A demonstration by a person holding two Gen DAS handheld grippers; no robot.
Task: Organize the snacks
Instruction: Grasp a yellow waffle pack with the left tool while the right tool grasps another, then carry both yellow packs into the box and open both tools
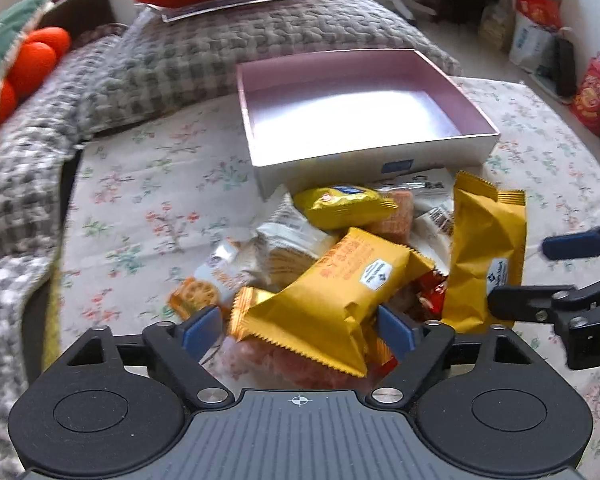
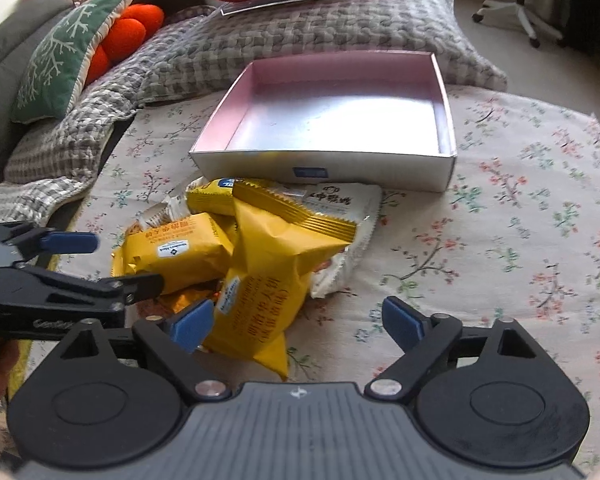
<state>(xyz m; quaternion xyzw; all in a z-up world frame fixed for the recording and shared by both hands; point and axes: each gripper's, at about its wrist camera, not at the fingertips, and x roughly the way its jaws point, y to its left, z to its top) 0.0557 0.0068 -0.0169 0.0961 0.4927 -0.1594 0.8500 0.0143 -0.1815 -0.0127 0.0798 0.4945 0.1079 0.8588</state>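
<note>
clearly both sets of jaws stand wide, gripping nothing: left gripper point(image 1: 298, 330) straddles a yellow snack pack point(image 1: 320, 296), right gripper point(image 2: 298, 326) another yellow pack point(image 2: 268, 280); the empty box point(image 1: 372, 156) waits just beyond.

Packets point(image 1: 340, 264) are lying heaped between and just beyond the fingers point(image 1: 202, 330); the box point(image 1: 364, 148) is sitting behind them.

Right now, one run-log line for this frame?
stage: reach | left tongs: open around yellow packet | right tongs: open around tall yellow packet | box: empty
</note>
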